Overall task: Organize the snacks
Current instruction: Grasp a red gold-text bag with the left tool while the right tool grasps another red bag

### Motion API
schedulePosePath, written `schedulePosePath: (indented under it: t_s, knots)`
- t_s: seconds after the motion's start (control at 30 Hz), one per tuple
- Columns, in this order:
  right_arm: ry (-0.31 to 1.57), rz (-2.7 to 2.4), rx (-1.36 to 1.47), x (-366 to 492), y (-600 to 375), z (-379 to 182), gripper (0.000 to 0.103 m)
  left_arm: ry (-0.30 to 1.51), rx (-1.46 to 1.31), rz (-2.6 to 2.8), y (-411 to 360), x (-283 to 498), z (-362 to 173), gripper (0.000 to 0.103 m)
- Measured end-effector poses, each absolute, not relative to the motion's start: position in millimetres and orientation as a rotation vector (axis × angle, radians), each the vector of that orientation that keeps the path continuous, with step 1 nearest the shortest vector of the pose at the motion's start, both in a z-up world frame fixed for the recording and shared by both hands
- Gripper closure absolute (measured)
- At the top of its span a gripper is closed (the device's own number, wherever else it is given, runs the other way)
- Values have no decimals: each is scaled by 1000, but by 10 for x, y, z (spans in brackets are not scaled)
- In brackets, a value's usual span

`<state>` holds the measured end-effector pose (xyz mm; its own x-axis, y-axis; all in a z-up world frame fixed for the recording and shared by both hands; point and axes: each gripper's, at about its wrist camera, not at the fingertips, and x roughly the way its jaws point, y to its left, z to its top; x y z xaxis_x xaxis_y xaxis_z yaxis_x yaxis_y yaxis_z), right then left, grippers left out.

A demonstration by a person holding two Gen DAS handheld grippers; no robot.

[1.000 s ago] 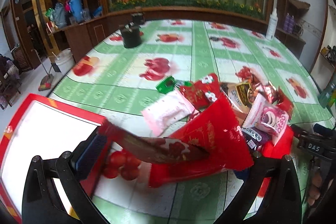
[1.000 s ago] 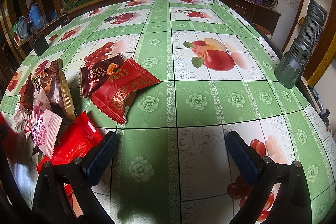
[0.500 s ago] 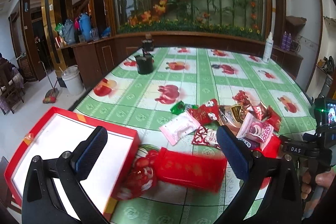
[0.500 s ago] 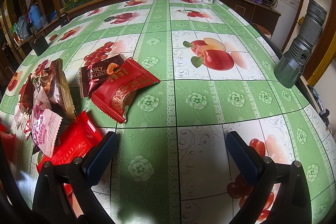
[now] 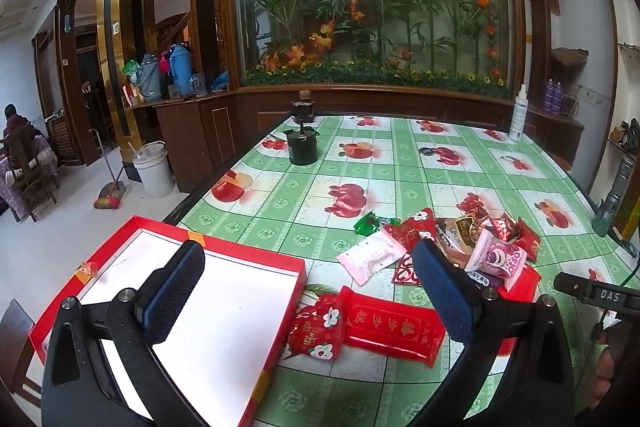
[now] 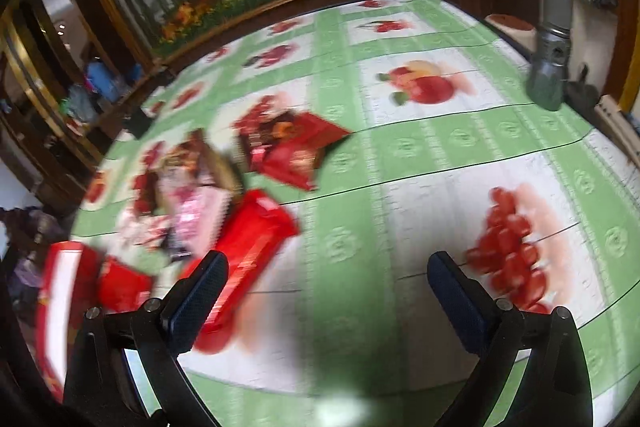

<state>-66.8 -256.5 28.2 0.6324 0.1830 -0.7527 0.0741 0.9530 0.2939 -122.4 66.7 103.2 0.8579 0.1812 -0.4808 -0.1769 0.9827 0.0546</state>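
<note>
Released, long red packet (image 5: pixel 394 327) lies below wide-open, empty left tongs (image 5: pixel 308 291).

Left gripper (image 5: pixel 308 291), right gripper (image 6: pixel 328 301), black frames, 2 blue textured pads each, silver screws

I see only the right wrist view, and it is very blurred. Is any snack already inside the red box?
Observer: No. In the left wrist view the red box holds nothing; its white floor is bare.
Operator: Where is the long red packet?
Observer: The long red packet lies on the tablecloth, just right of the box, beside a small red flowered pouch.
Operator: Does the left gripper hold something?
Observer: No. The left gripper is open and empty, above the box's right edge.
</note>
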Motion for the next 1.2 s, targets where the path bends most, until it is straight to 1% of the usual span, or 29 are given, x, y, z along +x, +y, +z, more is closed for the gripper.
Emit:
schedulePosePath:
  t_s: [0.23,0.33,0.43,0.47,0.5,0.63,0.7,0.73,0.77,0.8,0.97,1.2]
  knots:
    - [937,69,201,-570,-2000,289,3,523,16,216,717,-1275,1006,0]
    - [977,75,179,-518,-1824,208,6,553,23,233,773,-1270,941,0]
    - [1025,54,153,-439,-1718,93,13,590,21,240,817,-1255,859,0]
    - [1036,52,147,-420,-1696,62,14,603,20,238,828,-1244,828,0]
    - [1013,49,132,-434,-1674,82,17,618,23,238,829,-1225,796,0]
    - [1000,83,124,-476,-1692,91,27,686,49,202,735,-1146,687,0]
    - [990,128,120,-500,-1754,108,42,726,88,175,606,-1097,622,0]
    - [993,143,123,-512,-1799,109,45,738,103,161,552,-1074,598,0]
    - [992,159,129,-513,-1861,104,52,753,121,145,485,-1053,571,0]
    - [991,170,130,-524,-1920,103,56,773,147,124,396,-1013,537,0]
    - [984,202,139,-618,-2222,99,62,860,158,99,213,-783,435,0]
    - [982,233,121,-868,-2494,110,62,948,80,143,178,-391,231,0]
